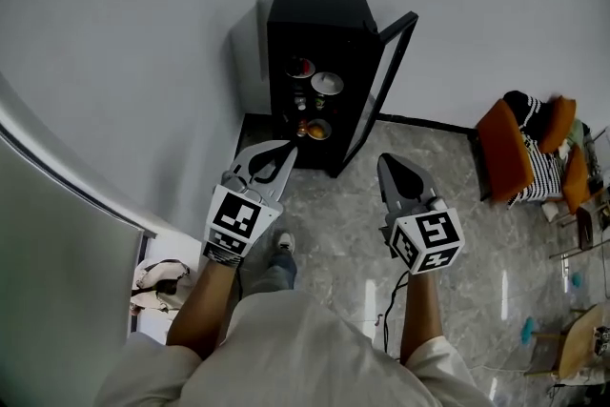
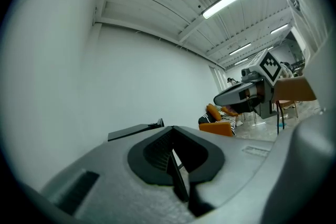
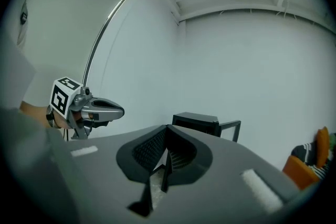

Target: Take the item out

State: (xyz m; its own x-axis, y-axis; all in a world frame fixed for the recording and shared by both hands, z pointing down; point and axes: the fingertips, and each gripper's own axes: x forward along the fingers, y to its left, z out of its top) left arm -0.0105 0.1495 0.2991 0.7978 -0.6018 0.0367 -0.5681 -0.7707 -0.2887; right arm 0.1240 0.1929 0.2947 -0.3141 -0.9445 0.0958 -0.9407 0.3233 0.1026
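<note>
A small black cabinet (image 1: 319, 10) stands on the floor against the white wall with its glass door (image 1: 381, 81) swung open to the right. On its shelves I see a white bowl (image 1: 327, 83), a darker bowl (image 1: 300, 68), an orange-filled dish (image 1: 318, 129) and small jars. My left gripper (image 1: 286, 148) is shut and empty, its tip just in front of the cabinet's lower left corner. My right gripper (image 1: 386, 160) is also shut and empty, held over the floor right of the door. The cabinet (image 3: 197, 122) shows in the right gripper view beyond the closed right gripper (image 3: 167, 126). The left gripper (image 2: 172, 127) points past the cabinet's edge.
An orange chair (image 1: 515, 152) with striped cloth stands at the right wall, with wooden furniture (image 1: 577, 348) further right. A bag (image 1: 162, 281) lies on the floor at the left beside a glass partition. A black cable (image 1: 391, 310) runs over the marble floor by my shoe (image 1: 283, 245).
</note>
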